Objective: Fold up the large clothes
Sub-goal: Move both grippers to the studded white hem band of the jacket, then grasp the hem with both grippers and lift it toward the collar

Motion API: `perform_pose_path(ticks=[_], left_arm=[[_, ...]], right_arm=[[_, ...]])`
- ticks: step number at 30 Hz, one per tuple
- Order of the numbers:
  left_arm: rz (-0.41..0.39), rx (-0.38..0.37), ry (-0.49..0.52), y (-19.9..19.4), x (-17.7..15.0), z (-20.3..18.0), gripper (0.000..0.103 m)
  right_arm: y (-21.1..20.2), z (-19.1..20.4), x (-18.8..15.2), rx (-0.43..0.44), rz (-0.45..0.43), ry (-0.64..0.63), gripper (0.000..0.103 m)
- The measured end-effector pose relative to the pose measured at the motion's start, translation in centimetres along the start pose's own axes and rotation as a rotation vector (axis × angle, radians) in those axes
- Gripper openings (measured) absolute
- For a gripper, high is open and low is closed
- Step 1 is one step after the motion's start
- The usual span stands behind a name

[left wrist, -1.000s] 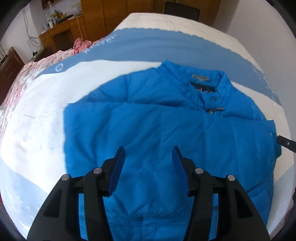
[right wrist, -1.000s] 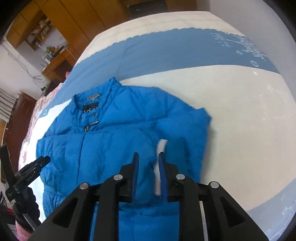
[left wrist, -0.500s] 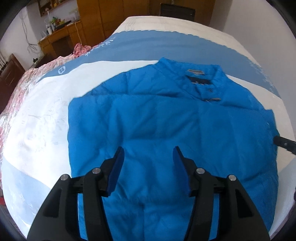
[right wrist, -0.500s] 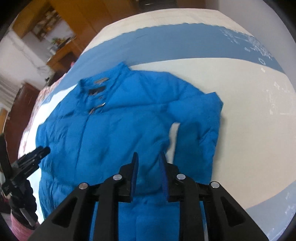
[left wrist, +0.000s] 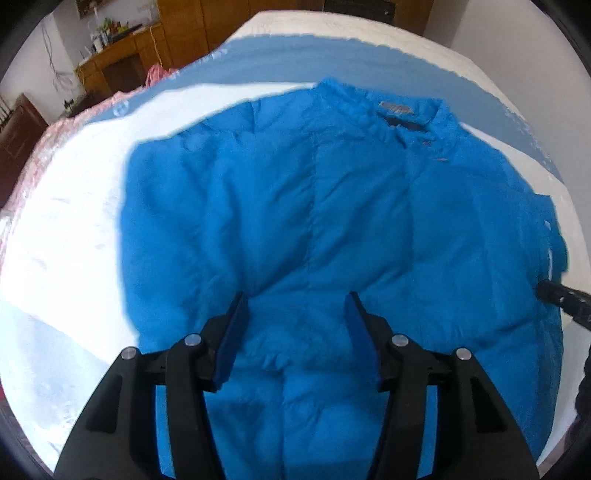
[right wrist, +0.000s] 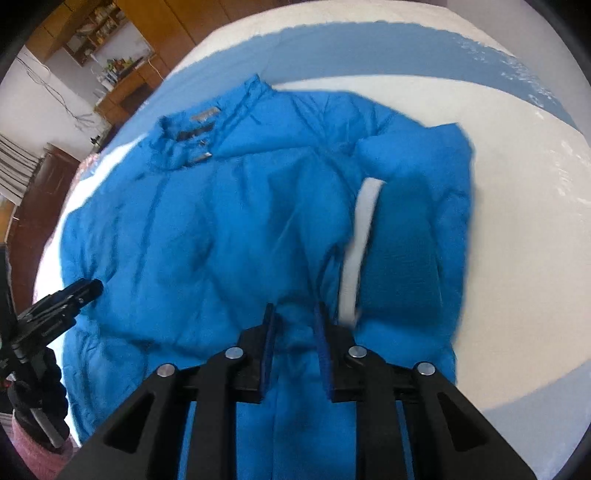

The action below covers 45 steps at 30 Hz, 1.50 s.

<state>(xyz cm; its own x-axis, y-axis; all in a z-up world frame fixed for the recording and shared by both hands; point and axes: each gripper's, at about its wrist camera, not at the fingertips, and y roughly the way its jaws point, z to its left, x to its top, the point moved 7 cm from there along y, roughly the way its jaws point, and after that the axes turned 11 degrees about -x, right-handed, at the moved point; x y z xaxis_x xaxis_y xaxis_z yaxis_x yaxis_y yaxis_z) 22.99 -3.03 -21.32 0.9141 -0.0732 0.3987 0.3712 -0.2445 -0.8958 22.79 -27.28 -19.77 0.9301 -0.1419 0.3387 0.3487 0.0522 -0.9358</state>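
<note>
A bright blue puffer jacket [left wrist: 332, 221] lies front-up on the bed, collar [left wrist: 406, 110] at the far side. My left gripper [left wrist: 295, 299] stands over its lower middle, jaws fairly wide, with puckered fabric bunched between the pads. My right gripper [right wrist: 295, 310] is narrow, and creases in the jacket [right wrist: 221, 221] run into its jaws. The jacket's right sleeve [right wrist: 417, 229] lies beside the body, with a strip of sheet showing between them. Each gripper shows at the edge of the other's view: the right gripper [left wrist: 561, 299] and the left gripper [right wrist: 70, 295].
The bed carries a white and pale blue sheet [left wrist: 66, 221]. A pink patterned blanket [left wrist: 37, 147] lies along its left edge. Beyond it stand a wooden desk [left wrist: 118, 62] with small items and tall wooden cupboards [left wrist: 184, 33]. A white wall [left wrist: 517, 44] lies to the right.
The jacket's near layer, which lay up over the chest to the zipper, has been drawn back toward me. The front now lies spread out, and the right sleeve has parted from the body.
</note>
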Motion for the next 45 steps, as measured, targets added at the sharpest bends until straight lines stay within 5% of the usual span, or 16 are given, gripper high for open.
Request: perform_pose_path(ticks=[5,10,16,20,27,39,42,45], left_arm=[[-0.055,0.005,0.053,-5.7,-2.8,1.0,0.069],[-0.014,0.036,0.028,-9.1,-8.3,4.5,0.078],[0.093,0.074,-0.053,-10.2,-16.4,8.3,0.082],[0.146,0.010,-0.133,-10.2,-20.4,9.7,0.082],[0.173,-0.107,-0.223,-9.5,-23.5,9.7,0.082],[0.198,-0.197,-0.207,-8.3,-25.1,7.2,0.082],[0.197,-0.219,-0.202,-8.2,-25.2,6.6,0.079],[0.166,-0.209,-0.177,-7.9,-24.9,6.3,0.065]], right_arm=[[-5.7,-1.0,-3.8,-0.081,-0.096,-0.073,0.033],[-9.2,-2.1,-8.4,-0.170,-0.134,-0.099,0.044],[-10.7,-2.5,-13.5,-0.181,-0.106,-0.094,0.058],[-10.5,-4.0,-17.6,-0.136,-0.025,-0.027,0.062],[-8.1,-6.6,-24.2,-0.069,0.132,0.081,0.063],[-6.3,-5.8,-26.6,0.095,0.162,0.146,0.060],[-5.9,-5.5,-26.5,0.123,0.156,0.142,0.053],[-5.5,-5.0,-26.2,0.176,0.136,0.139,0.040]])
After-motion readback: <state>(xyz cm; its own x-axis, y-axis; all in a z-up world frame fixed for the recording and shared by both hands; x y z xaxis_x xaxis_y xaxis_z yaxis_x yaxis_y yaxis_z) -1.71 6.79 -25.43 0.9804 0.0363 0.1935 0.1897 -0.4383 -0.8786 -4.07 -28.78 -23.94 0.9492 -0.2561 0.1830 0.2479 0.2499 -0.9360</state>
